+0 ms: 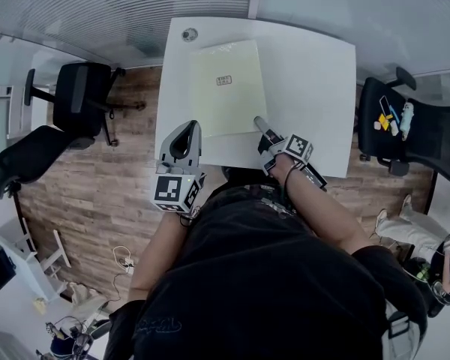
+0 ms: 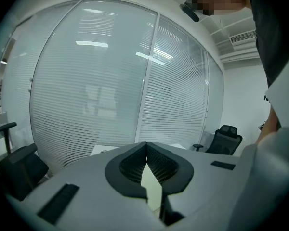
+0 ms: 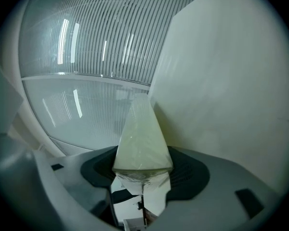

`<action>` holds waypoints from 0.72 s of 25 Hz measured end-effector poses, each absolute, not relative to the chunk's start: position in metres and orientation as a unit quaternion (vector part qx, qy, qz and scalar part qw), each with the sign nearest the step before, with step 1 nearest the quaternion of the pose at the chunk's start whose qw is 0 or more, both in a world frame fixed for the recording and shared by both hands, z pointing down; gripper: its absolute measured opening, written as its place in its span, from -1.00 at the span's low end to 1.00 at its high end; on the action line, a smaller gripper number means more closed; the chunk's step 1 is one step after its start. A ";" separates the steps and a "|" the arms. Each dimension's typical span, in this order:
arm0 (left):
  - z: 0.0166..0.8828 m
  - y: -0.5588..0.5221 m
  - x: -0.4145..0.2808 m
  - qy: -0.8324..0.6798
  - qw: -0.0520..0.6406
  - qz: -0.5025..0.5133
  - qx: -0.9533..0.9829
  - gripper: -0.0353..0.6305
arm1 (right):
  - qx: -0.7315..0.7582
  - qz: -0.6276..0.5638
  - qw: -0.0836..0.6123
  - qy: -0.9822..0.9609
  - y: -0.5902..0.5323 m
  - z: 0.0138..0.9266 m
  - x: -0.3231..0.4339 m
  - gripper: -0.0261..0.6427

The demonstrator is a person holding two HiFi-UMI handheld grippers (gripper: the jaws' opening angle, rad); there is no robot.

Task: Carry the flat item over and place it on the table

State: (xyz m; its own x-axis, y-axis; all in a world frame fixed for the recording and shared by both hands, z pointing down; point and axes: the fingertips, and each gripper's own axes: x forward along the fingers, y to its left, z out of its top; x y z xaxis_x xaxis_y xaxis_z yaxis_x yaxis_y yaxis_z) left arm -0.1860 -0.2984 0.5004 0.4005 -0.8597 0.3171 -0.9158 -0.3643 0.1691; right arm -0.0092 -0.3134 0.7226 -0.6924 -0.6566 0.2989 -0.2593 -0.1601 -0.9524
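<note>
Flat item, a pale yellow slab in clear film, lay on the white table, stretching ahead of the fingers of the right gripper; its near right corner sat between those fingers, which stood wide and appeared to bear on both its faces, one finger over the corner, the other out of sight beneath. The left gripper had its fingers closed tip to tip on nothing; the item lay ahead of them and to their right, apart from them.

The step in hand was judged to be set-down and release; done well, it called for settling the held corner flat, easing both fingers off the faces, then drawing straight back along the fingers' own line; the lower finger could otherwise drag the corner, and the film could cling to a pad.

No container showed near either pair of fingers; besides the item, the table bore only a round fitting far ahead of the left fingers.
</note>
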 end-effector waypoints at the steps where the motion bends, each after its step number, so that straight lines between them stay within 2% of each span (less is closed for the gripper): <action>1: 0.500 -0.298 -0.187 -0.541 0.161 0.088 0.821 -0.85 | -0.365 -0.663 0.142 0.637 -0.313 0.723 -0.009 -0.05; 9: 0.499 -0.291 -0.197 -0.547 0.160 0.088 0.817 -0.85 | -0.388 -0.611 0.074 0.686 -0.313 0.728 -0.013 -0.04; 18: 0.502 -0.278 -0.206 -0.555 0.171 0.088 0.810 -0.85 | -0.424 -0.539 0.012 0.727 -0.322 0.743 -0.002 0.05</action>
